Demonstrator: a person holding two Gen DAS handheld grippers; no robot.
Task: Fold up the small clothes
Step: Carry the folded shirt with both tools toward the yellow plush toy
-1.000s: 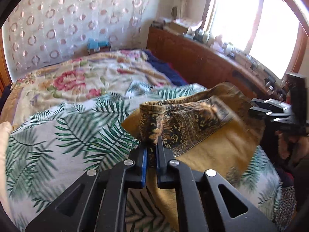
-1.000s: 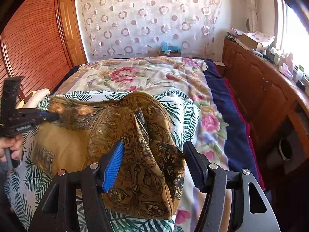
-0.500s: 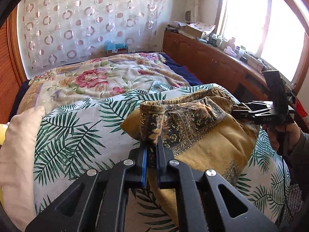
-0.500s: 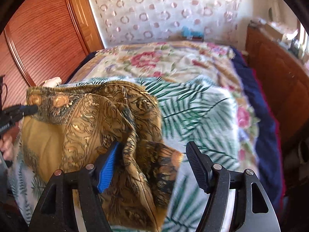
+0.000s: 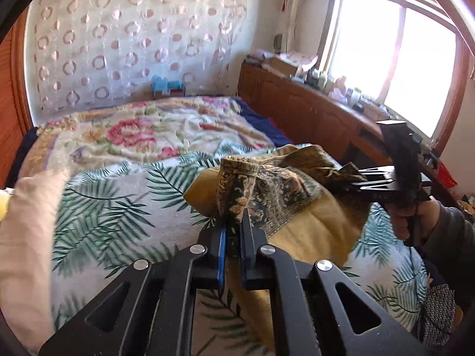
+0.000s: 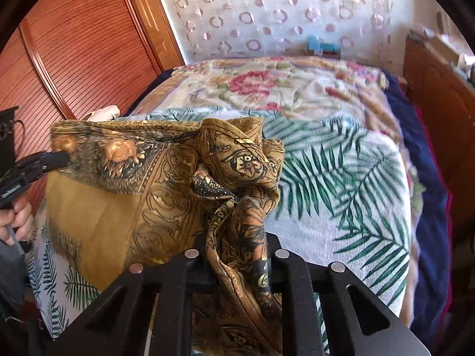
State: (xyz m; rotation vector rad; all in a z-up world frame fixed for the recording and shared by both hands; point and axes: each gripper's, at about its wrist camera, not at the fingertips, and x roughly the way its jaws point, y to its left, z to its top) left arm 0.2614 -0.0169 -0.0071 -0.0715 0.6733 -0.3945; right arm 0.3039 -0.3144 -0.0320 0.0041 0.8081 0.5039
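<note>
A mustard-yellow garment with dark paisley print hangs between my two grippers above the bed. My left gripper is shut on one patterned corner of it. In the right wrist view that gripper shows at the far left, pinching the garment's upper corner. My right gripper is shut on a bunched wad of the garment, which drapes down over its fingers. In the left wrist view the right gripper holds the far end of the cloth.
The bed has a palm-leaf sheet near me and a floral blanket beyond. A pillow lies at the left. A wooden sideboard with clutter runs under the window; a wooden wardrobe stands left.
My right gripper, open around the cloth before, has shut on the bunched garment. The garment is now lifted and stretched between both grippers.
</note>
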